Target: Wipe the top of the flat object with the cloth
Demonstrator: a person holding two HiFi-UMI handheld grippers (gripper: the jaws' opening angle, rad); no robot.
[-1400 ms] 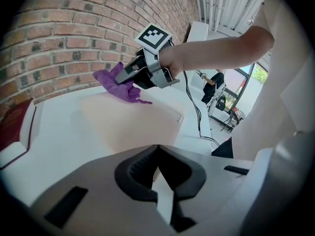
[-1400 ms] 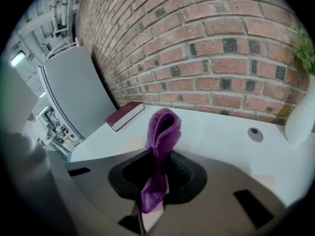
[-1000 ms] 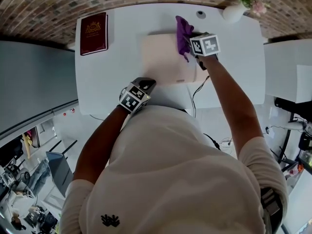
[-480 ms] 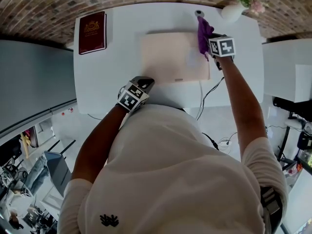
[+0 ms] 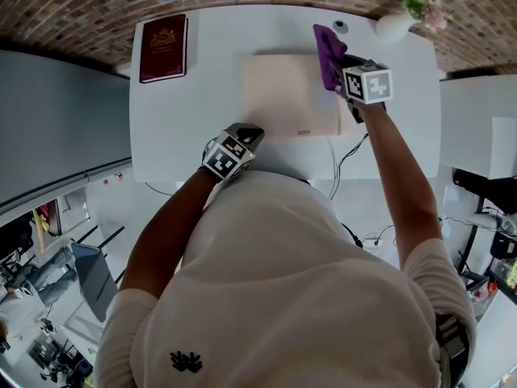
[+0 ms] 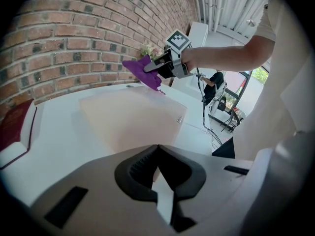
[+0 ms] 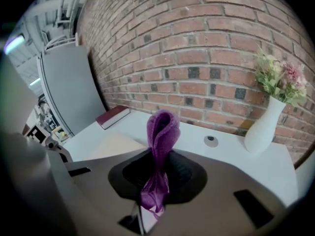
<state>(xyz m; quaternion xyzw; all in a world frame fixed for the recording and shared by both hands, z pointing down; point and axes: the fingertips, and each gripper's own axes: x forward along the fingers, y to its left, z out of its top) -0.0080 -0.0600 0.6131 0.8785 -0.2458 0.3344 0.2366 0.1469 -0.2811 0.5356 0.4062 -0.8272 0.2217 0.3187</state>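
One cloth [image 5: 327,47], one flat object [image 5: 283,95], one book [image 5: 163,48], one vase [image 5: 393,26], one table [image 5: 186,128]

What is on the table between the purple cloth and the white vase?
A small round grey disc lies on the white table between the purple cloth and the white vase. The right gripper view shows it best.

The white table [image 5: 202,79] stands against a brick wall and carries four items. A dark red book [image 5: 163,48] lies at the far left corner and a beige flat object [image 5: 287,95] lies at centre, well apart from the book. A small round disc [image 5: 341,26] sits far right, just beside a white vase [image 5: 393,27] holding flowers.
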